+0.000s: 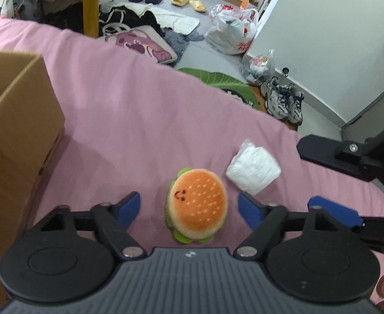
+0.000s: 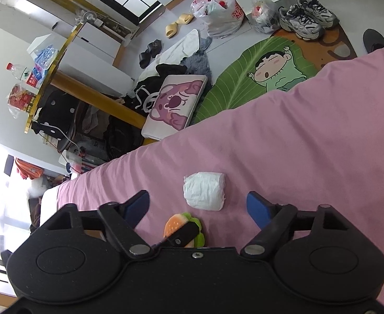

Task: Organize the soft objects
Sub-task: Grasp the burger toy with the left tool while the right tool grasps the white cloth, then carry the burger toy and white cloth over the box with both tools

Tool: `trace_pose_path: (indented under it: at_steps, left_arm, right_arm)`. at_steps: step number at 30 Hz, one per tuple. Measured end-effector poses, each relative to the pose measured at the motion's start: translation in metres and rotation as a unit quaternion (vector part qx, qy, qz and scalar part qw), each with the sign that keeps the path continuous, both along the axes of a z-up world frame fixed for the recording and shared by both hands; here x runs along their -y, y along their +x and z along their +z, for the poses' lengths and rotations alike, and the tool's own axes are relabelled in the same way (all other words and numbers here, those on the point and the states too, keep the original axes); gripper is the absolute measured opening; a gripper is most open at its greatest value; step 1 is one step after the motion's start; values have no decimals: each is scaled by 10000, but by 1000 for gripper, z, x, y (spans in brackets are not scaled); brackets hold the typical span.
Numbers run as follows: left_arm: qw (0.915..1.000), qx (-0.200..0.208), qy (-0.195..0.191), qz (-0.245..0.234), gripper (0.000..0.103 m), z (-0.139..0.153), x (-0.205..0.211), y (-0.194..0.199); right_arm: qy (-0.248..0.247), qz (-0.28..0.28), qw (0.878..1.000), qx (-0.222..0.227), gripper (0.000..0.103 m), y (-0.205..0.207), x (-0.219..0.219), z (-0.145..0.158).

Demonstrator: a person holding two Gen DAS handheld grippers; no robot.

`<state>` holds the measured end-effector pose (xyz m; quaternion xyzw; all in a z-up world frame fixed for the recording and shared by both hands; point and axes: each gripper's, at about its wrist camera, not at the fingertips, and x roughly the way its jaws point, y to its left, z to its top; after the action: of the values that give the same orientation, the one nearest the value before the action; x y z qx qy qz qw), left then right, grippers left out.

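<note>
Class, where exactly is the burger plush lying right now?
In the left wrist view the burger plush lies on the pink sheet between the open left gripper fingers, with the white packet just beyond, to its right.

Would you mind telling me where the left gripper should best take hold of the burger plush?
Probably across the bun's round sides, coming from above. The burger plush lies flat on the pink sheet with its bun top facing up, already between the open left gripper fingers, clear of the white packet.
</note>
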<state>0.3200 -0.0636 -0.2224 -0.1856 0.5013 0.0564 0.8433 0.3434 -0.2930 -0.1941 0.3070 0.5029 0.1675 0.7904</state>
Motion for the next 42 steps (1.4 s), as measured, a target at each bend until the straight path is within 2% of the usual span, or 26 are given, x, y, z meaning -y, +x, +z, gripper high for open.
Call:
trace_pose_path:
  at_steps: [1, 3, 6, 14, 22, 24, 25, 31, 42]
  left_arm:
    - [10000, -45, -72, 44, 60, -3, -2, 0]
    - [9995, -98, -224, 193, 42, -6, -7, -1]
    - [9994, -44, -229, 262, 38, -3, -10, -1]
    - [9983, 34, -364, 452, 37, 1, -17, -9]
    - [9979, 26, -375, 521, 37, 6, -24, -16]
    - [9979, 47, -362, 534, 37, 9, -25, -18]
    - [9979, 56, -353, 535, 37, 11, -26, -19]
    - [9981, 103, -359, 499, 37, 25, -28, -23]
    - [9975, 479, -330, 408, 37, 75, -34, -38]
  right_arm:
    - [1, 19, 10000, -1, 77, 1, -2, -2]
    - [-8, 42, 10000, -1, 74, 4, -6, -5]
    - [-47, 44, 10000, 4, 73, 7, -10, -10]
    - [-263, 48, 9996, 71, 69, 9, -22, -17]
    - [-658, 29, 9972, 344, 63, 6, -36, -22]
    - [-735, 82, 9968, 315, 53, 7, -40, -25]
    - [-765, 130, 9965, 300, 40, 7, -41, -27]
    - [-910, 304, 9948, 341, 39, 1, -42, -13]
    - [-883, 521, 9936, 482, 39, -16, -41, 28]
